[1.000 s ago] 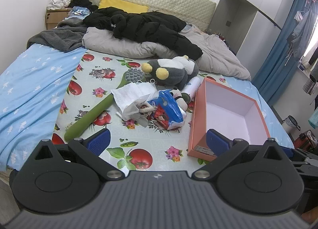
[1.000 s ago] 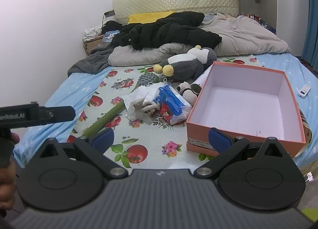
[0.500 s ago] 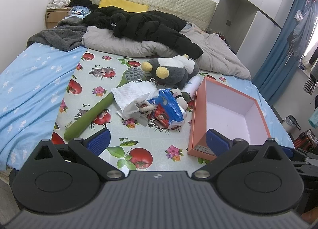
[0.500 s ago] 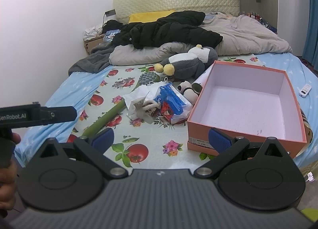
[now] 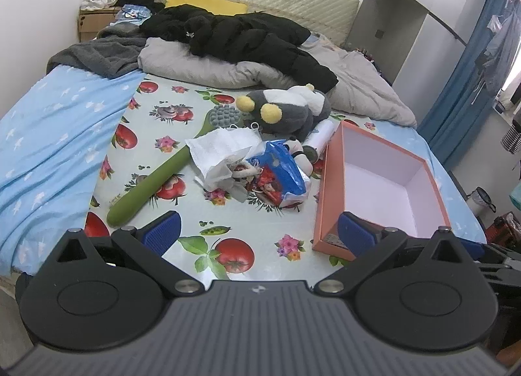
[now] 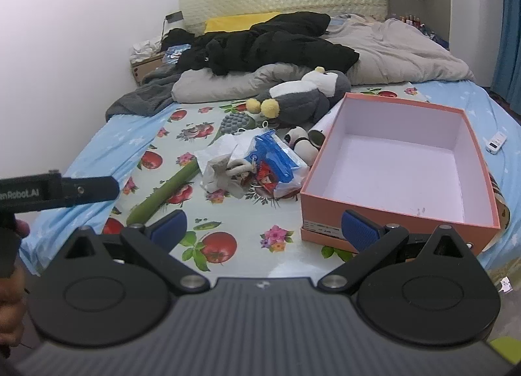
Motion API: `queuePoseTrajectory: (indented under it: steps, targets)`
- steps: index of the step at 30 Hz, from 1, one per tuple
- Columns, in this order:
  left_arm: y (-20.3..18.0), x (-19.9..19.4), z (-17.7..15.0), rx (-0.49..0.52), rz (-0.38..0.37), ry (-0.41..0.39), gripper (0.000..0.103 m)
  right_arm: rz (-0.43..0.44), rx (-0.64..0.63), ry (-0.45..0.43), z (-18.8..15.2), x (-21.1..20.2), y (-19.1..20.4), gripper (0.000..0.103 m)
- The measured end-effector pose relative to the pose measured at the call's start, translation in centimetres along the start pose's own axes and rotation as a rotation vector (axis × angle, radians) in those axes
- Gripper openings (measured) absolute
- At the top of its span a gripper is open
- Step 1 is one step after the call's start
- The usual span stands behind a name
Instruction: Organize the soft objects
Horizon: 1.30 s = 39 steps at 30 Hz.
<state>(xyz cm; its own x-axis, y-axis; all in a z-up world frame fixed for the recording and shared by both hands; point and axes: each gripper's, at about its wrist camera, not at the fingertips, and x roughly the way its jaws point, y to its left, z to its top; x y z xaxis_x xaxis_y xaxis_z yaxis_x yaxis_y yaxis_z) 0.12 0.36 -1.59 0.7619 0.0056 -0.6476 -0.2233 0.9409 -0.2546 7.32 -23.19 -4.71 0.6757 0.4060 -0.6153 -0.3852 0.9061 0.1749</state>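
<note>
Both tools hang back at the foot of the bed, the left gripper [image 5: 257,232] and right gripper [image 6: 263,229] spread wide and grasping nothing, likely sizing up the pile. Ahead, the empty orange box [image 6: 400,161] waits beside the blue bag [image 6: 276,161], with the penguin plush [image 6: 302,99] lying beyond.

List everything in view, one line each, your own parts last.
box: 1, orange, empty, right side of the mat.
penguin toy: 1, grey and white, behind the pile.
panda toy: 1, black and white, between pile and box.
back scrubber: 1, green, left of the pile.
blue bag: 1, in the pile.
white bag: 1, in the pile.
black jacket: 1, on the grey quilt.
remote: 1, white, right of the box.
left gripper: 1, blue fingers, open.
right gripper: 1, blue fingers, open.
</note>
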Motion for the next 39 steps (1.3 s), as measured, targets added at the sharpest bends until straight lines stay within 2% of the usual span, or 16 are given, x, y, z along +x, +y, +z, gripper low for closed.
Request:
queuePoseTrajectory:
  steps: [7,12,14,16,25,26,27,28,32,39]
  targets:
    - [0.2,1.1,-0.2,-0.001,0.005,0.018,0.103,0.059,0.048,0.022,0.0,0.9,-0.5,0.103]
    - [0.3,2.7,-0.2,-0.010,-0.004,0.042,0.103,0.054,0.062,0.037,0.2,2.3,-0.7,0.097]
    - [0.4,3.5,-0.2,-0.004,0.006,0.051,0.103,0.064,0.065,0.043,0.5,3.1,-0.8,0.091]
    - [0.6,4.4,0.0,-0.003,0.011,0.059,0.103,0.079,0.082,0.057,0.8,4.1,-0.9,0.079]
    - [2.9,9.2,1.4,-0.039,0.034,0.091,0.102,0.102,0.091,0.096,2.0,8.6,-0.3,0.065]
    - [3.1,9.7,1.5,-0.039,0.037,0.094,0.102,0.109,0.091,0.101,2.1,9.1,-0.2,0.060]
    - [3.3,10.3,1.6,-0.038,0.039,0.098,0.102,0.114,0.088,0.108,2.3,9.7,0.0,0.045]
    - [3.5,11.0,1.7,-0.033,0.038,0.101,0.102,0.114,0.087,0.115,2.4,10.4,0.1,0.038]
    - [4.2,13.8,2.2,0.005,0.020,0.104,0.101,0.136,0.098,0.133,2.8,13.2,0.4,0.036]
    - [5.1,19.0,2.7,0.045,0.006,0.124,0.090,0.160,0.157,0.160,3.7,18.6,0.5,0.038]
